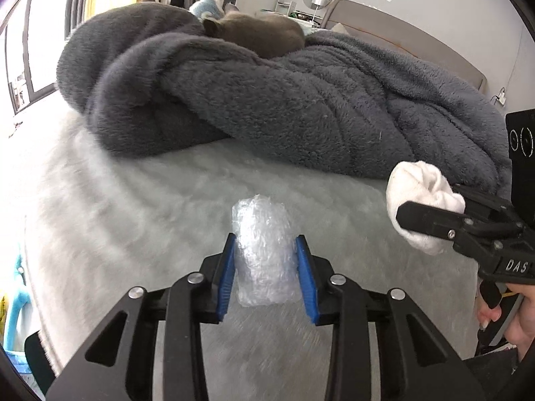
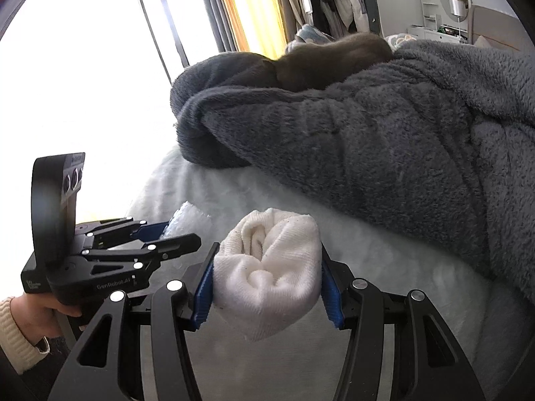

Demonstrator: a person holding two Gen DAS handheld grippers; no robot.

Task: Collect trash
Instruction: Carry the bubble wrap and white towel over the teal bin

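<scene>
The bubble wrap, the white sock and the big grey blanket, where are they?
bubble wrap (image 1: 262, 254), left wrist view, middle of the crinkly bundle.
white sock (image 2: 267, 274), right wrist view, middle of the rolled cloth.
grey blanket (image 1: 301, 100), left wrist view, middle of the fluffy heap.

White sock (image 2: 267, 267), grey blanket (image 1: 267, 100), clear wrap (image 1: 262, 250)

Pale bedcover (image 1: 117, 207) smeared with motion blur, window (image 2: 83, 67) blown out white — nothing readable, bubble wrap (image 2: 187, 217) mostly hidden behind the left gripper (image 2: 174, 234), brown furry shape (image 1: 260, 33) half-buried — unidentifiable.
</scene>
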